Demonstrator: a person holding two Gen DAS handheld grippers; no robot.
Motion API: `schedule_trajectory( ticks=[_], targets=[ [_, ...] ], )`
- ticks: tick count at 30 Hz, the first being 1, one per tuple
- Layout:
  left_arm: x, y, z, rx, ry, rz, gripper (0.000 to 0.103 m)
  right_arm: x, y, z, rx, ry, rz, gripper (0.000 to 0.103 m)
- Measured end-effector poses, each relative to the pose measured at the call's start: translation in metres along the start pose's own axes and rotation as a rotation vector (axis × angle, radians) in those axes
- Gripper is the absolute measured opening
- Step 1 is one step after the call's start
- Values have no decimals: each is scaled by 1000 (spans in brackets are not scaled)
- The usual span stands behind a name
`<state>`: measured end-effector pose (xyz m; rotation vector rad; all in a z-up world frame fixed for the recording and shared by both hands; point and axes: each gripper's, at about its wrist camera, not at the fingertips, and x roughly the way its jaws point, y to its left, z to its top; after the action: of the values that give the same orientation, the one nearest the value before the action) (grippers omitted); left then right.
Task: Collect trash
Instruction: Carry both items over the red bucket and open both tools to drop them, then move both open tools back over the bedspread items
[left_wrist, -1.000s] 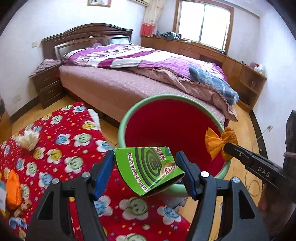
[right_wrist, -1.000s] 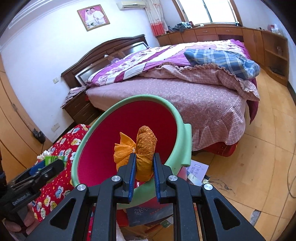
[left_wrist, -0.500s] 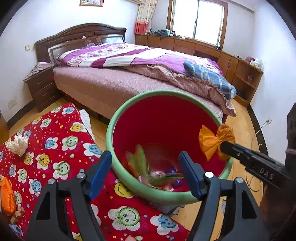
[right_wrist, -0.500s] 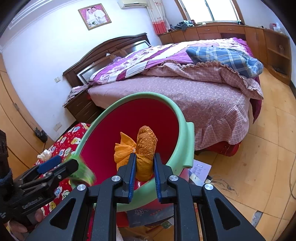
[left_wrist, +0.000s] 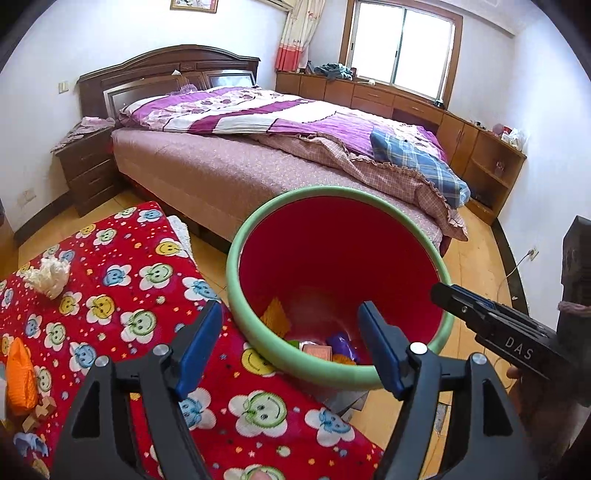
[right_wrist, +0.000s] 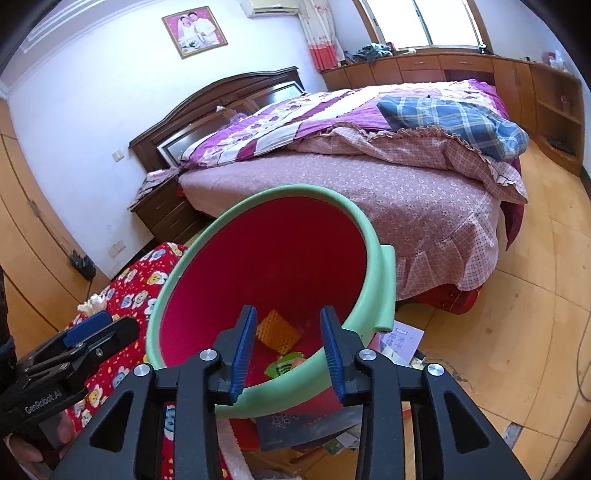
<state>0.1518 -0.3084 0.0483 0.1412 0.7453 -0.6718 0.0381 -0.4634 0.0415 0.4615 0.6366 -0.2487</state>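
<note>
We hold both claws over a red bin (left_wrist: 332, 258) with a green rim, standing at the edge of a worktop draped in a red smiley-flower cloth (left_wrist: 122, 295), a bed (left_wrist: 258, 155) behind it. Our left claw (left_wrist: 290, 339) stands wide with nothing between its blue pads. Our right claw (right_wrist: 288, 350) is opening, its jaws parted and empty above the rim. Down in the bin lies an orange wrapper (right_wrist: 277, 332) against the red wall, beside a green packet (right_wrist: 284, 367); the left view also shows a small pink box (left_wrist: 316, 350) and something purple (left_wrist: 341, 343) at the bottom. On the cloth a crumpled white tissue (left_wrist: 48, 277) and an orange bag (left_wrist: 20, 373) lie well apart. Papers (right_wrist: 400, 341) lie on the wooden floor just beside the bin.
</note>
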Motion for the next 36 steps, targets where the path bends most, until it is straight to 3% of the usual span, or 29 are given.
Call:
schedule_trajectory(
  ticks=[13, 16, 36],
  targets=[
    [-38, 26, -14, -87, 0, 55, 75, -25, 22, -5, -21, -20, 24, 47],
    [-51, 36, -17, -110, -12, 63, 75, -30, 31, -8, -29, -22, 36, 55],
    [-125, 122, -46, -272, -49, 217, 75, -44, 92, -30, -80, 35, 105, 57]
  ],
)
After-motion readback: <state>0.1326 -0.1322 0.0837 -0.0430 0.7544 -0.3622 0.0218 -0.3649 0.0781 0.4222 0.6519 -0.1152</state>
